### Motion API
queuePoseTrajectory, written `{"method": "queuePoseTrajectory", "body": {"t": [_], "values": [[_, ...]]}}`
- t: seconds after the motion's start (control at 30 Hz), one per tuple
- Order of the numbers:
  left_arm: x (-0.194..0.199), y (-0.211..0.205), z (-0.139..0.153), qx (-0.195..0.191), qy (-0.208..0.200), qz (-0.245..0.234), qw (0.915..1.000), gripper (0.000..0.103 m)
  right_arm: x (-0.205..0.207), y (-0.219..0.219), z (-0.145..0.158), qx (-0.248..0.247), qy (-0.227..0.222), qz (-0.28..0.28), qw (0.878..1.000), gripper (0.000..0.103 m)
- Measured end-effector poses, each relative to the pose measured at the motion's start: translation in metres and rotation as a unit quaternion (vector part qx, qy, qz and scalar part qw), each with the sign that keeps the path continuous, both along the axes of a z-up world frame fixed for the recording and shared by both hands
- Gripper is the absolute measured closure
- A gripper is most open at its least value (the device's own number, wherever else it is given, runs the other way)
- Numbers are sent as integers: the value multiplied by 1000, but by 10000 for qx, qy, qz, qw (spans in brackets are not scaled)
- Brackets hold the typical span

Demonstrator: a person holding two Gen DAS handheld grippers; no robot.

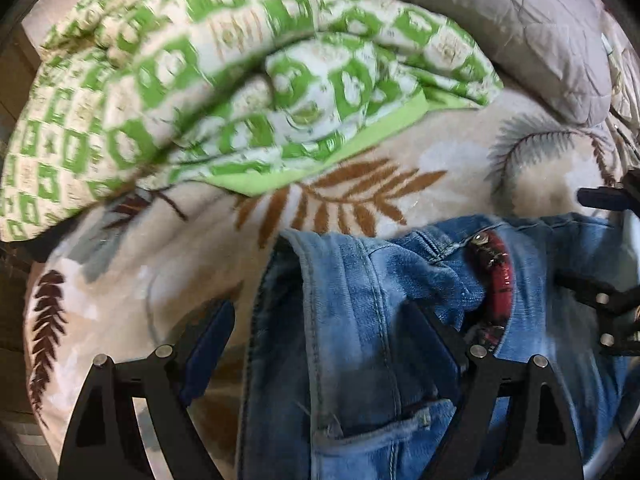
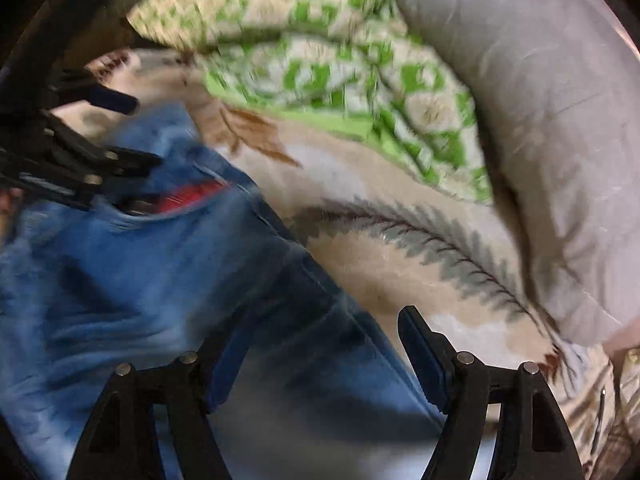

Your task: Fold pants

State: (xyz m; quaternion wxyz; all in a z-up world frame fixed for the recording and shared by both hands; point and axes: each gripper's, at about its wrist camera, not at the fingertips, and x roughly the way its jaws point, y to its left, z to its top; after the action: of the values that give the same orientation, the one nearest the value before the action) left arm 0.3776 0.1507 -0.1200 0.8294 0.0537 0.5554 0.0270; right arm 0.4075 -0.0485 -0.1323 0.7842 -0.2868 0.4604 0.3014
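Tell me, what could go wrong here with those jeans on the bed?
The jeans lie bunched on the soft leaf-print blanket, so a fold may come out crooked. The green checked quilt sits close behind; a jaw could catch it as well. Both the left gripper and the right gripper have their jaws open around denim, so a careless close may pinch several layers.

Bedroom: blanket (image 1: 160, 264), pillow (image 1: 520, 28).
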Motion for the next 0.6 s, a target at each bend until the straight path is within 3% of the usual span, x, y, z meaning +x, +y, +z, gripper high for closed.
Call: {"method": "queuePoseTrajectory", "body": {"t": [0.03, 0.07, 0.1, 0.13, 0.17, 0.2, 0.3, 0.37, 0.43, 0.47, 0.5, 0.53, 0.57, 0.6], "values": [[1, 0, 0, -69, -64, -60, 9999, 24, 4, 1, -8, 1, 83, 7, 10000, 26], [2, 0, 0, -96, -105, -117, 9998, 53, 7, 0, -13, 175, 185, -11, 9997, 27], [3, 0, 2, 13, -188, -207, 9996, 75, 10, -3, -13, 362, 249, -70, 9990, 36], [4, 0, 4, -207, -169, -313, 9992, 87, 14, -6, -13, 636, 500, -152, 9966, 46], [7, 2, 7, -320, -136, -241, 9991, 87, 16, -7, -10, 773, 540, -187, 9954, 69], [6, 4, 12, -299, -243, -147, 9991, 88, 16, -7, -7, 770, 443, -191, 9959, 80], [0, 21, 39, -221, -742, 244, 9967, 88, 10, 4, 8, 815, 59, -101, 9966, 87], [0, 30, 40, -150, -661, 323, 9972, 88, 11, 11, 22, 1170, -154, -186, 9928, 86], [2, 29, 26, -3, -256, 181, 9995, 79, 14, 20, 26, 1163, -364, -367, 9919, 82], [1, 29, 20, 114, -142, 116, 9998, 66, 17, 25, 22, 1020, -312, -489, 9931, 69], [-3, 29, 17, 276, -136, 141, 9994, 38, 19, 27, 17, 790, -188, -620, 9948, 44], [-7, 28, 19, 368, -204, 212, 9989, 24, 19, 26, 14, 644, -147, -739, 9951, 35], [-16, 28, 27, 373, -450, 287, 9979, 11, 15, 19, 16, 628, -170, -829, 9944, 32], [-24, 26, 35, 353, -601, 274, 9972, 11, 12, 9, 20, 740, -183, -849, 9935, 32]]}}
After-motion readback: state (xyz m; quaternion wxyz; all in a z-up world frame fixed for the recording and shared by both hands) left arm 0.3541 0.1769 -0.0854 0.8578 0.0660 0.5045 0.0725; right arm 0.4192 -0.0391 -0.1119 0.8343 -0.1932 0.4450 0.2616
